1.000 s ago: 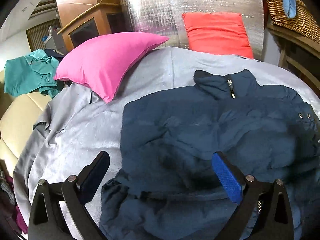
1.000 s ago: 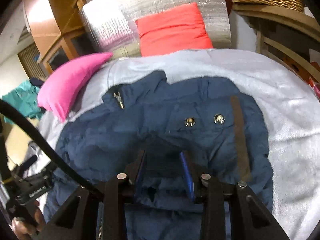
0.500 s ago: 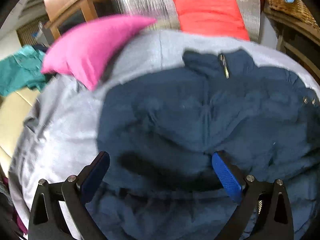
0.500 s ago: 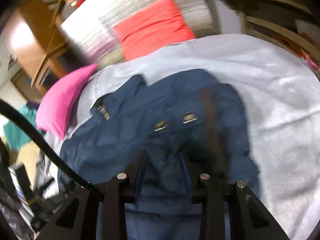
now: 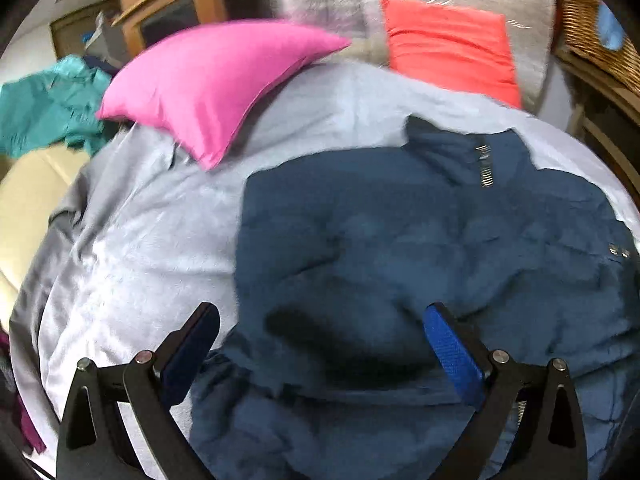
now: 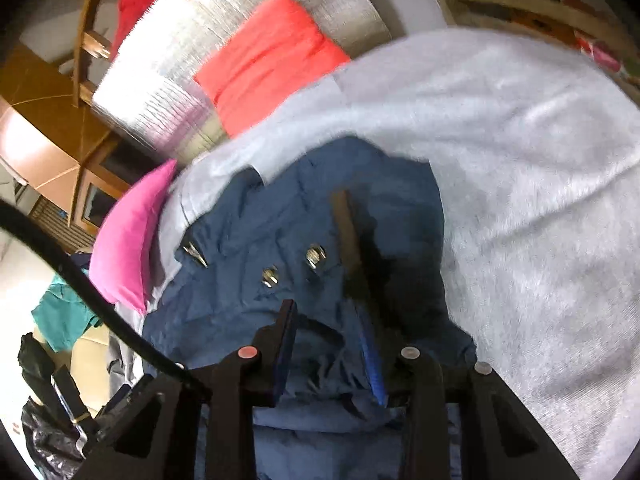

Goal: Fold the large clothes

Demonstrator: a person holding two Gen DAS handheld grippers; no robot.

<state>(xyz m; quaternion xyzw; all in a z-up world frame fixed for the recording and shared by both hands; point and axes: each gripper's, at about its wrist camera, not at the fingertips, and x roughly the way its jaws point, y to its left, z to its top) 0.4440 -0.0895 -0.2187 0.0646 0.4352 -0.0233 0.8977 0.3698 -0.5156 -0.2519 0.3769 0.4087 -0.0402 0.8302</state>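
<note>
A dark blue padded jacket (image 5: pixel 420 240) lies on a grey bed cover (image 5: pixel 140 240), collar and zipper toward the far pillows. My left gripper (image 5: pixel 320 324) is open and empty, its blue pads spread wide just above the jacket's near left part. In the right wrist view the jacket (image 6: pixel 248 288) shows two metal snaps and a brown strip. My right gripper (image 6: pixel 326 340) is narrowed with a fold of the jacket's fabric between its pads, lifted slightly.
A pink pillow (image 5: pixel 216 80) and a red pillow (image 5: pixel 448 48) lie at the far end against a silver foil mat (image 6: pixel 224 36). Teal clothes (image 5: pixel 44 104) sit at the far left. A wicker basket (image 5: pixel 600 40) stands at the right. Wooden furniture lies behind.
My right gripper has rolled and swung with the fabric in it, so the jacket's right side looks bunched. My left gripper has stayed open, dipping forward over the jacket then back.
</note>
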